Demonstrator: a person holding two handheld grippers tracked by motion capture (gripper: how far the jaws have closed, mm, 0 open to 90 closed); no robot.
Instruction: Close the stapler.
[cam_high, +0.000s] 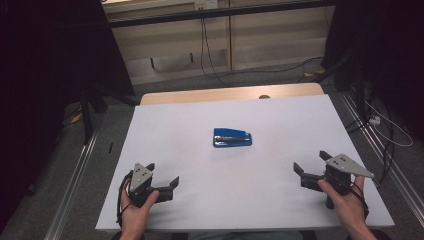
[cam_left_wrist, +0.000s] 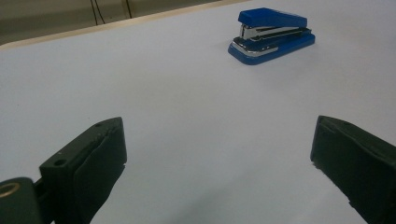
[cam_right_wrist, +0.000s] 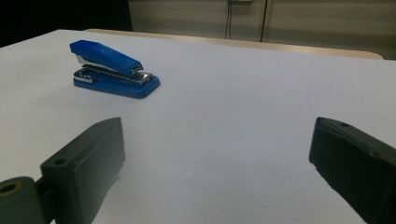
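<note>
1. Two hand-held black two-jaw grippers rest near the front edge of the white-covered desk (cam_high: 165, 125), one at each side, and both hold nothing.
2. The left gripper (cam_high: 164, 179) has its jaws spread wide; in the left gripper view the gap between the two black jaws shows bare desk.
3. The right gripper (cam_high: 312, 166) is just as wide, its jaws also standing over bare white surface.
4. One blue plastic stapler with a chrome magazine (cam_high: 232, 137) lies flat and closed near the middle of the desk, well apart from both grippers.
5. From the left gripper the stapler (cam_left_wrist: 272, 35) lies forward and to the right; from the right gripper it (cam_right_wrist: 113, 69) lies forward and to the left.
6. Its long axis runs roughly across the desk, left to right in the high view, so each gripper faces it at an angle, more toward one end than square to its long sides.
7. Neither hand is clearly nearer; the stapler sits about midway between them, so either could reach it, and I judge a grasp across the narrow width would need the gripper turned square to that long axis.
</note>
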